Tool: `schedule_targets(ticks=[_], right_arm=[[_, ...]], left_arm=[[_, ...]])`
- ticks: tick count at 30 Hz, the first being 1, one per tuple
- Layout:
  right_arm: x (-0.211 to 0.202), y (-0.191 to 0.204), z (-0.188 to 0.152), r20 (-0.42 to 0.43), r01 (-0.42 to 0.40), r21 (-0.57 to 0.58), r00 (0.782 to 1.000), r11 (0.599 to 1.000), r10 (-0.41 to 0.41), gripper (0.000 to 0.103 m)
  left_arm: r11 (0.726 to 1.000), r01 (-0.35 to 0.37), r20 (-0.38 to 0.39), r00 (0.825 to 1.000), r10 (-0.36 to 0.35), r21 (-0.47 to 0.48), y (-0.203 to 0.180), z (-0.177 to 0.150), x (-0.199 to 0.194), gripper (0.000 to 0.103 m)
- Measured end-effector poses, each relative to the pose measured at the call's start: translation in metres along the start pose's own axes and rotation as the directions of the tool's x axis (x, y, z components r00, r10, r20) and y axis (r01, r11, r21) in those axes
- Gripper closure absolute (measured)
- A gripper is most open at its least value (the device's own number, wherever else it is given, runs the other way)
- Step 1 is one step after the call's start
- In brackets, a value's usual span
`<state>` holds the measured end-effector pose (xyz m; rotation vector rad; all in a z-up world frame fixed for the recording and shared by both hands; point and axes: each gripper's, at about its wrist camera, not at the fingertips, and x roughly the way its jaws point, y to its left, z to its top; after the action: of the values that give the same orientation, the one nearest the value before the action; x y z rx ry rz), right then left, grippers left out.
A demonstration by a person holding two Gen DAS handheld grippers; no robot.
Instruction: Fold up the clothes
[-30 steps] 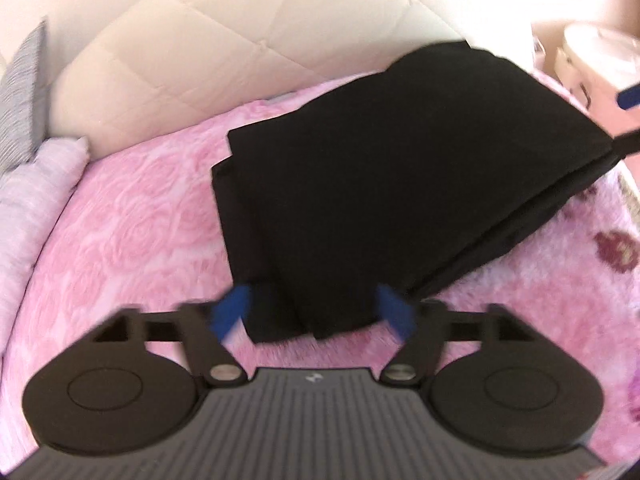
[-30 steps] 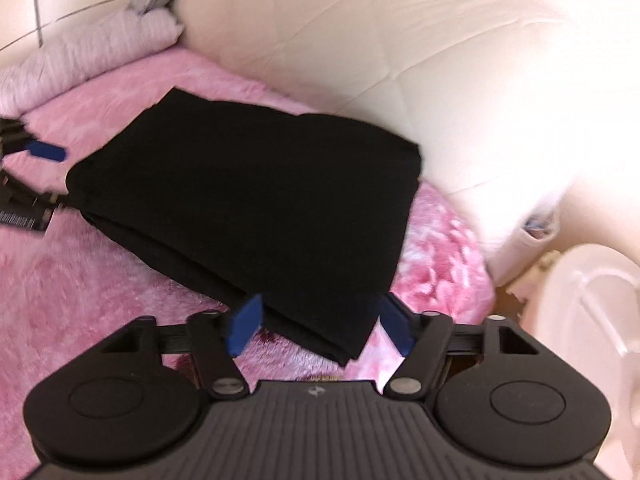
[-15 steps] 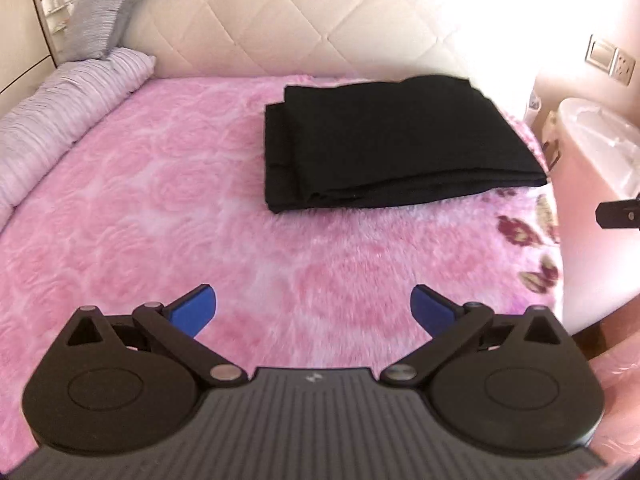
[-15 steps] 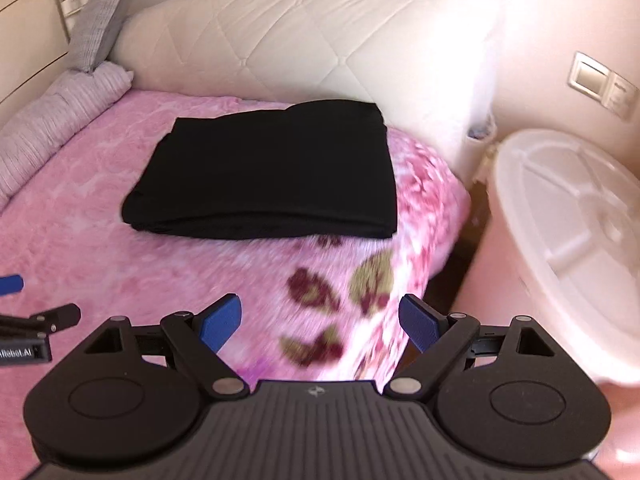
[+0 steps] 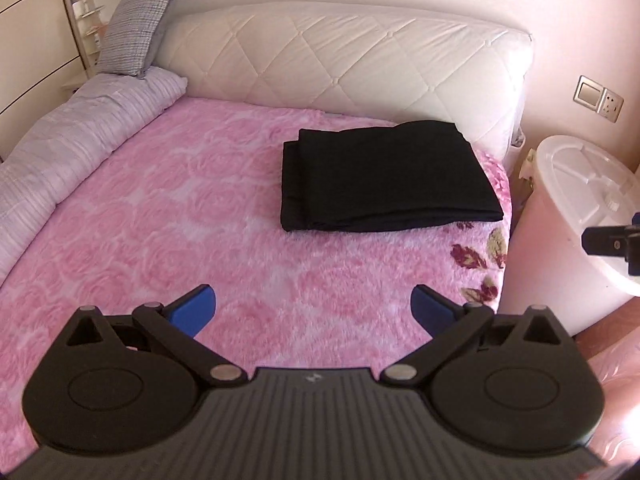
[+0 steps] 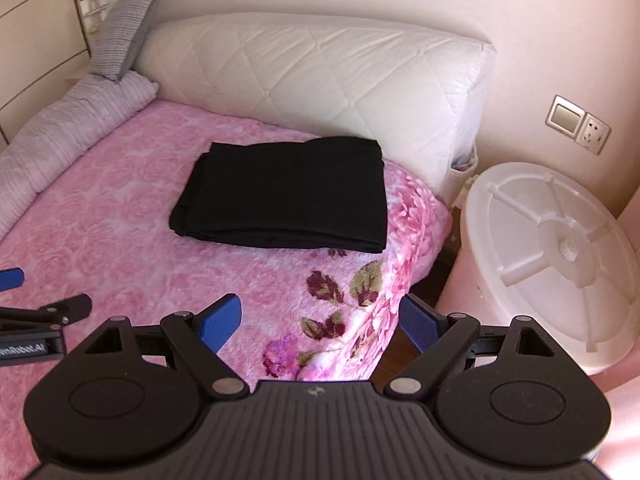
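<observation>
A black garment (image 5: 384, 176) lies folded into a thick rectangle on the pink blanket (image 5: 180, 220), near the headboard and the bed's right corner. The right wrist view shows the same folded garment (image 6: 288, 196) flat and untouched. My left gripper (image 5: 314, 300) hovers well back from it, above the blanket, its blue pads wide apart with nothing between them. My right gripper (image 6: 320, 316) hangs over the bed's right edge, also open and empty. Each gripper's fingers poke into the edge of the other's view.
A white quilted headboard (image 5: 340, 64) stands behind the garment. Lilac bedding (image 5: 80, 136) and a grey cushion (image 5: 136, 24) lie at the left. A white lidded bin (image 6: 552, 252) stands on the floor right of the bed, below wall sockets (image 6: 580, 124).
Both grippers have let go of the black garment, opened wide and pulled back and up. The garment, close up between the pads a second ago, now lies far ahead.
</observation>
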<state>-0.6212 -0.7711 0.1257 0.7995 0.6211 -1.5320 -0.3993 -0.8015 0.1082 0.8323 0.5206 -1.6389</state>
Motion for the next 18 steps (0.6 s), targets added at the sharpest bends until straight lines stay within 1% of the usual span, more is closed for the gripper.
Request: schedule_targets(ticks=[4,8,11,18], right_arm=[[-0.015,-0.005,0.002,0.005,-0.013,-0.015,1.0,1.0,0.013,0.015],[-0.029,-0.007,0.0,-0.002,0.003,0.004,1.0,1.0,-0.003,0.015],[-0.042,-0.005,-0.004,0.01,0.025,0.02,1.0,0.999,-0.026,0.015],[-0.07,0.01,-0.008,0.04,0.036,0.034,0.998,0.999,-0.038,0.015]], left_arm=[[1.0,-0.005,-0.016,1.0,0.004,-0.011,-0.009,0.001,-0.017,0.001],[0.999,0.022,-0.025,0.999,-0.023,-0.031,-0.012,0.002,-0.027,0.001],[0.999,0.037,-0.016,0.999,-0.038,-0.02,-0.013,0.003,-0.036,0.001],[0.999,0.035,0.014,0.999,-0.035,0.004,-0.009,0.006,-0.056,0.001]])
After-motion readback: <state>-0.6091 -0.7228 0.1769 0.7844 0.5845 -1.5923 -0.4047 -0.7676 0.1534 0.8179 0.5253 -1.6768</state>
